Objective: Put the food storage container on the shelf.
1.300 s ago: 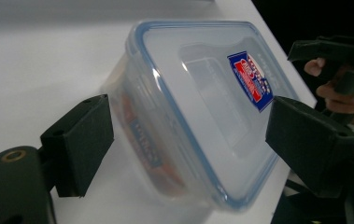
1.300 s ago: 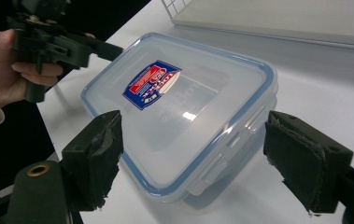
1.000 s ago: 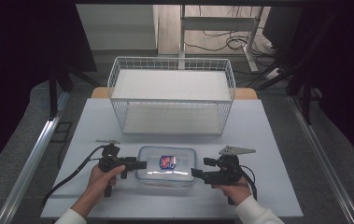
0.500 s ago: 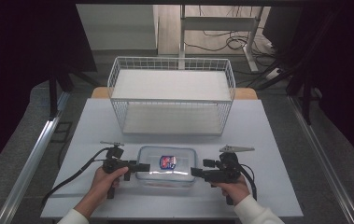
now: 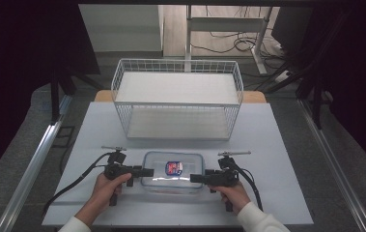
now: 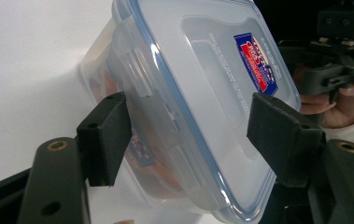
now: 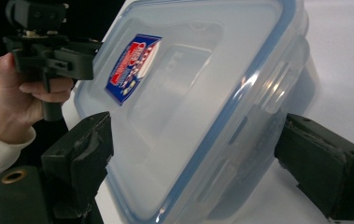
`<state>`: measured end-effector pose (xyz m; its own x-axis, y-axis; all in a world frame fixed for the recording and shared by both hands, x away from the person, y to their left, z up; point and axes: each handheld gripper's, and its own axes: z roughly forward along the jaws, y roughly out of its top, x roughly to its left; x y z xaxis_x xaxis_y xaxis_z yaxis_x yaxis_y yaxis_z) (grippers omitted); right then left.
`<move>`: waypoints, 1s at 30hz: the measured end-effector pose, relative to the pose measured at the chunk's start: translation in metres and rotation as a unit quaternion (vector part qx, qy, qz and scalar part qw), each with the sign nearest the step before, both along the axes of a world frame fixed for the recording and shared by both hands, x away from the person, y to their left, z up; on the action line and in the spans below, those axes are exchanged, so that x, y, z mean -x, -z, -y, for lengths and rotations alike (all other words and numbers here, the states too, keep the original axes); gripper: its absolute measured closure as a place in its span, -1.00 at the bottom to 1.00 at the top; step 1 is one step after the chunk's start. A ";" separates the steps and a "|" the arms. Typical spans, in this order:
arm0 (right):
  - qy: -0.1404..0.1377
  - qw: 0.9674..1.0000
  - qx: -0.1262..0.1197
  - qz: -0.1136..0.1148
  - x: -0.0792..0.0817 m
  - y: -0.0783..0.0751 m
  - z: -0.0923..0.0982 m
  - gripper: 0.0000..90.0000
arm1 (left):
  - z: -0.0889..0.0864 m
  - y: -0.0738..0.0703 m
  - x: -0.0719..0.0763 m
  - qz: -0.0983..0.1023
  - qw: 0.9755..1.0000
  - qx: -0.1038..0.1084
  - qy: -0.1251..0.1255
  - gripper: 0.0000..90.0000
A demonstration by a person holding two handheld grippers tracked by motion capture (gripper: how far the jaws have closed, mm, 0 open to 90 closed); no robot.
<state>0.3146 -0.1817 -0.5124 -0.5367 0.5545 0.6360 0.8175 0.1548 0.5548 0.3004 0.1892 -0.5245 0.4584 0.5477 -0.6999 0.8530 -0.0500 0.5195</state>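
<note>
Jaws: left gripper (image 5: 147, 172) closing, right gripper (image 5: 196, 178) opening; both straddle box (image 5: 173, 170) ends, no contact. Centre on latches, squeeze evenly.

right gripper (image 5: 197, 178) lower beside container (image 5: 173, 170), left gripper (image 5: 147, 172) jaws narrowing

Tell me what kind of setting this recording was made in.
Probably a lab or data-collection workspace: a white table holding a wire basket and a lidded container, with cables on the floor behind.
</note>
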 end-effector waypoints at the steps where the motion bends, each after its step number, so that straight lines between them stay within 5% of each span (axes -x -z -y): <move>1: 0.001 1.000 0.002 -0.005 -0.001 0.001 0.000 -0.73 | 0.000 0.000 0.000 0.000 1.000 0.000 0.001 -0.29; 7: 0.013 0.999 -0.008 -0.038 -0.003 0.008 0.003 -0.66 | 0.000 0.000 0.000 -0.003 1.000 0.001 0.000 -0.27; 10: 0.031 0.998 -0.024 -0.045 -0.003 0.005 0.009 -0.37 | 0.000 0.000 0.000 -0.005 1.000 0.002 -0.003 -0.25; 14: 0.039 0.997 -0.033 -0.053 -0.002 0.003 0.014 -0.23 | -0.001 -0.001 0.001 -0.001 1.000 0.002 -0.007 -0.23; 30: 0.046 0.997 -0.038 -0.042 0.010 -0.007 0.018 0.06 | -0.004 -0.011 0.014 0.022 1.000 -0.001 -0.015 -0.02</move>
